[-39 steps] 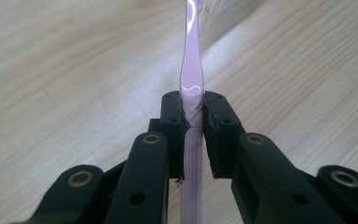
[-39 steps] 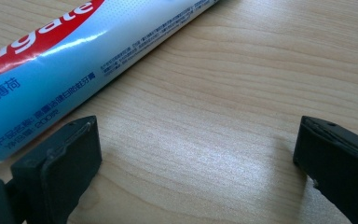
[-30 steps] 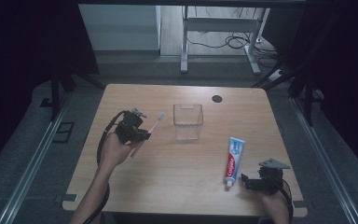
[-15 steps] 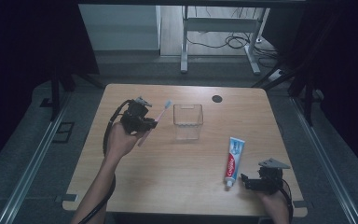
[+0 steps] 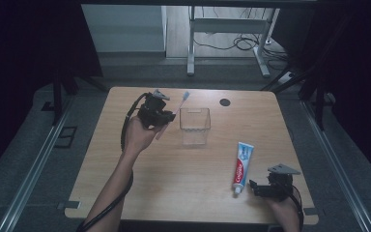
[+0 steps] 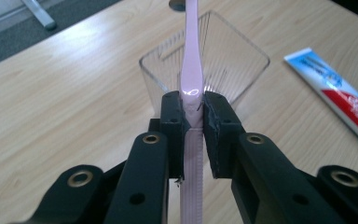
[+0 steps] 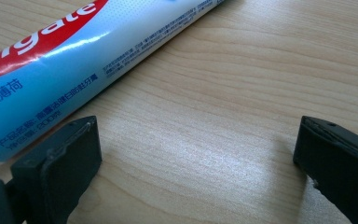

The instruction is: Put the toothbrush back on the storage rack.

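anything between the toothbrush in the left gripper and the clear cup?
Nothing visible. The left gripper is shut on the pink toothbrush, whose head end points over the near rim of the clear cup. The cup looks empty, its open top unobstructed. The toothpaste tube lies well off to the side.

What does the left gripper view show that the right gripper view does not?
Left gripper view: the left gripper with its fingers shut on a pink plastic toothbrush, in front of a clear square plastic cup. Right gripper view: the right gripper with its fingers wide apart over bare wood. Both: the blue, red and white toothpaste tube lying on the light wooden table.
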### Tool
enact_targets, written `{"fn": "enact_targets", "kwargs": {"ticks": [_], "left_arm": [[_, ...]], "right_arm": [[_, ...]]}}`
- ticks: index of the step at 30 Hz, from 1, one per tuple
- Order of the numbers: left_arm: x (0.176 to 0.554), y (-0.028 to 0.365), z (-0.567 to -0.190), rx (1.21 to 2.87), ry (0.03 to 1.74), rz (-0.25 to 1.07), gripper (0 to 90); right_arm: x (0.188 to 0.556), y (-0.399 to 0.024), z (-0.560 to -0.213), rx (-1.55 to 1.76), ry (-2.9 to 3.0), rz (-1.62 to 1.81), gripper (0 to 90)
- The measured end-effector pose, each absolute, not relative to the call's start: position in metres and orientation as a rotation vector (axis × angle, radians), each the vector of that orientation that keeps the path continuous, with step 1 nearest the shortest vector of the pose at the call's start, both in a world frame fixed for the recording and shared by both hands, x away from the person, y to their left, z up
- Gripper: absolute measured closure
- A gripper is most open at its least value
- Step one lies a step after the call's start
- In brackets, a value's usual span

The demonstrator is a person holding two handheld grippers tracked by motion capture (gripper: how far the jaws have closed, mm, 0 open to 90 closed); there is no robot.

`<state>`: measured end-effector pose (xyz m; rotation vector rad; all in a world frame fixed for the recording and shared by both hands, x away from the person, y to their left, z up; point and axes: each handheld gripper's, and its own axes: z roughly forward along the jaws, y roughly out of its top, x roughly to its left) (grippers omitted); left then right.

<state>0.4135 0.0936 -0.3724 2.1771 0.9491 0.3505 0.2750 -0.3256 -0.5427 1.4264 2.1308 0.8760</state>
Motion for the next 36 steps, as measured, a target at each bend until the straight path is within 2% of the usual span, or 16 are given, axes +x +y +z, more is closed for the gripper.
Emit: {"fn": "enact_targets", "kwargs": {"ticks": [36], "left_arm": [[0.463,0.030,-0.389,2.057,0.906,0.433,79.0]], "right_arm": [[0.276,-0.325,-0.543,1.411,2.144,0.882,0.3]]}}
